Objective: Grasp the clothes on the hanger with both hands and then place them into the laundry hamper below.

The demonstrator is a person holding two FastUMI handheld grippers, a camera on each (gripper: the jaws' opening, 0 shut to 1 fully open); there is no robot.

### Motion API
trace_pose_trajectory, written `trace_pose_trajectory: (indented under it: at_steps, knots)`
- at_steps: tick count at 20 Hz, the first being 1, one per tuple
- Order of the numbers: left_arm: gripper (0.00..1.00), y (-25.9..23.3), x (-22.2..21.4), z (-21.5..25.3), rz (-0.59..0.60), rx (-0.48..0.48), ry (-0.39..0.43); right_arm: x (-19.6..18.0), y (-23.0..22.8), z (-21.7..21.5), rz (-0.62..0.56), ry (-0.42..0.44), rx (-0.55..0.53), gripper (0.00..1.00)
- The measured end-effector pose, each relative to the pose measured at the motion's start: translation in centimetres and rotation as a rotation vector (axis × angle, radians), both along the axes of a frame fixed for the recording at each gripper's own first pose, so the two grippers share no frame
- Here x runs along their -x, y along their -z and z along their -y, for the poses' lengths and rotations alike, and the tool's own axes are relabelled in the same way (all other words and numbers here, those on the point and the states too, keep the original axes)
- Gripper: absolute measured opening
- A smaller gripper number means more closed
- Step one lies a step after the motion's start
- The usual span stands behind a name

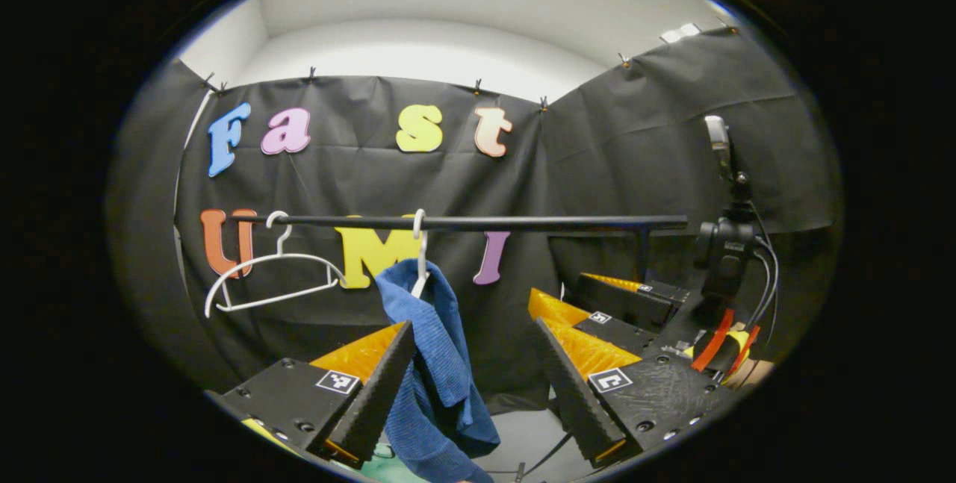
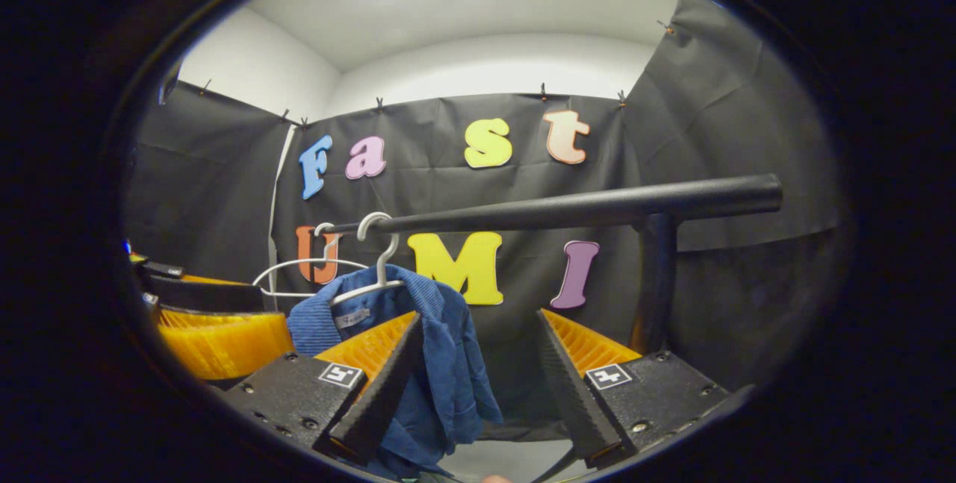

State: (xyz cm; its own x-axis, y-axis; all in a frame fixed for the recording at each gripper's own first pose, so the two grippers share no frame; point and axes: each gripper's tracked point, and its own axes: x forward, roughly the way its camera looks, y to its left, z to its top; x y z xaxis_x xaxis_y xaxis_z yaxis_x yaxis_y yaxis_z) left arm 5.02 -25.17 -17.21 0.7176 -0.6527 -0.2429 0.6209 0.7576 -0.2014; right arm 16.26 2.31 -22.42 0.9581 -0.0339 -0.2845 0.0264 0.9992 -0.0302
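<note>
Nearest the lens in the left gripper view, the left gripper (image 1: 472,386) has its two fingers spread wide apart, w/ nothing pressed between them; the blue shirt (image 1: 437,363) hangs in the gap, close to the left finger (image 1: 377,393), but contact I cannot tell. Same picture in the right gripper view: the right gripper (image 2: 478,386) is also wide open, and the blue shirt (image 2: 441,363) hangs just behind its left finger (image 2: 381,386), partly covered by it. Going outward, the shirt is draped over a white hanger (image 1: 420,259), bunched and hanging mostly to one side, collar area w/ a small label visible in the right gripper view. This hanger (image 2: 377,259) hooks on a black horizontal rail (image 1: 478,222), approx. at its middle in the left gripper view. A second white hanger (image 1: 269,281), empty, hangs on the same rail farther to the left, well apart from the shirt. In the right gripper view the rail (image 2: 597,205) stands on a black upright post (image 2: 653,281) near its right end. At right in the left gripper view the other gripper (image 1: 620,304) shows farther off, fingers apart, w/ a small camera on a mount (image 1: 724,244) and cables above it. Under the shirt a bit of pale floor (image 1: 523,438) is visible. Behind all is black cloth wall (image 1: 642,154), above it white wall and ceiling.
</note>
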Motion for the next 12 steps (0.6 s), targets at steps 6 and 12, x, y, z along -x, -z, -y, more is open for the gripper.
trace_pose_trajectory:
  at_steps: [6, 12]
  knots:
    - [0.88, 3.2, -1.0, -1.0, -0.119, -0.025, -0.033, -0.2, 0.5, -0.1, -0.007, 0.007, 0.031, 0.94]
    - [0.89, 7.2, -2.6, -3.8, -0.179, -0.138, -0.172, -0.9, 3.4, -1.6, -0.048, -0.001, 0.038, 0.94]
